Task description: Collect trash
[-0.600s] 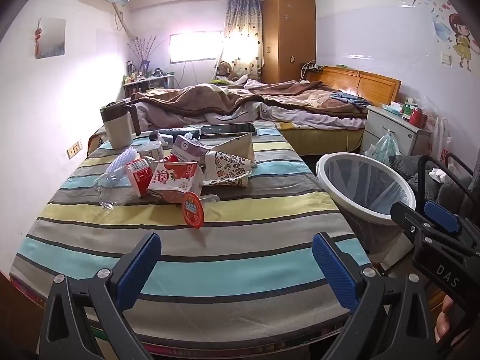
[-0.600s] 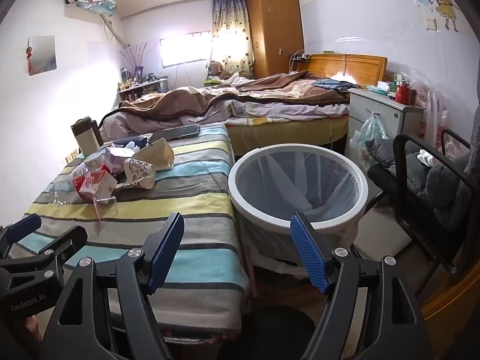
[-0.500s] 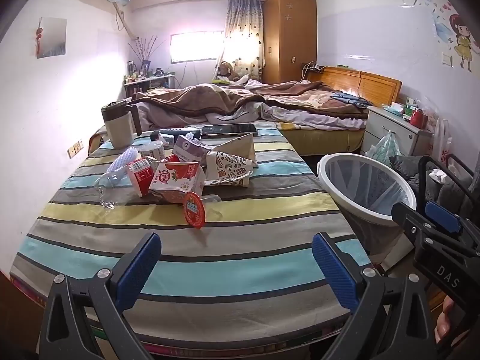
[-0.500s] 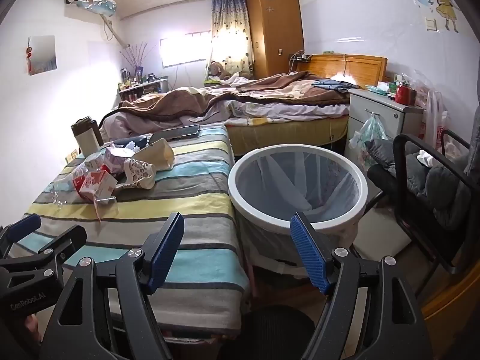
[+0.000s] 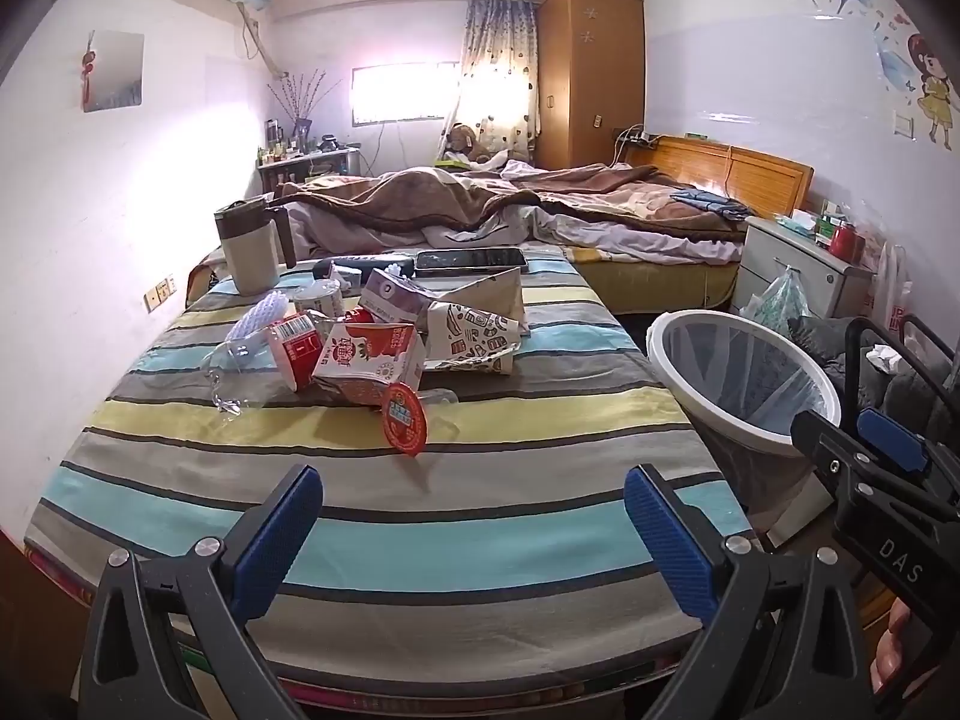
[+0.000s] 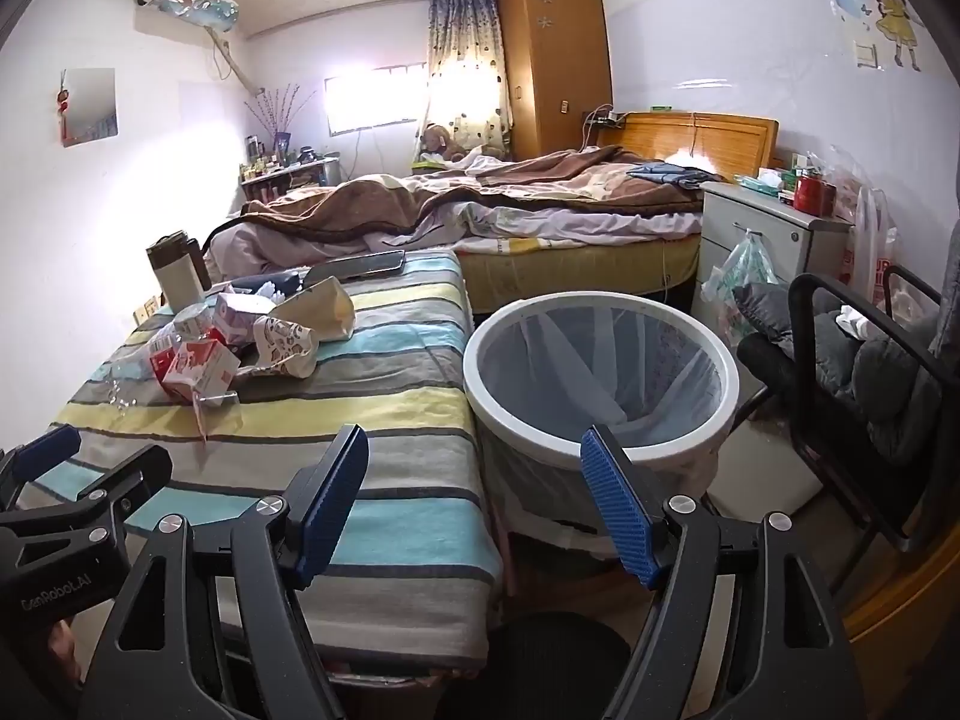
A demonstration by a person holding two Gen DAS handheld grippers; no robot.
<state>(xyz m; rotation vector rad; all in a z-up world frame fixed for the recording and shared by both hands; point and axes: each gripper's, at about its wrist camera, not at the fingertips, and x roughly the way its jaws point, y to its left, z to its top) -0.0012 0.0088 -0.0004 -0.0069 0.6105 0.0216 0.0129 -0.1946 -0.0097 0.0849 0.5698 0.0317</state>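
Bedroom counter under striped cloth: we find collection not begun.
Trash pile [image 5: 372, 348] sits mid-counter; lined bin [image 6: 600, 384] beside it looks empty; left gripper [image 5: 474, 516] and right gripper [image 6: 477, 492] fingers gape wide, holding nothing.

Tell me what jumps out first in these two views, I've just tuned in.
A heap of trash, cartons, a paper bag and a clear bottle, lies on the far left part of the striped table. Right of the table stands a white-rimmed bin with a liner and nothing visible inside. The left hand-held gripper and right hand-held gripper are both open and holding nothing, short of the heap.
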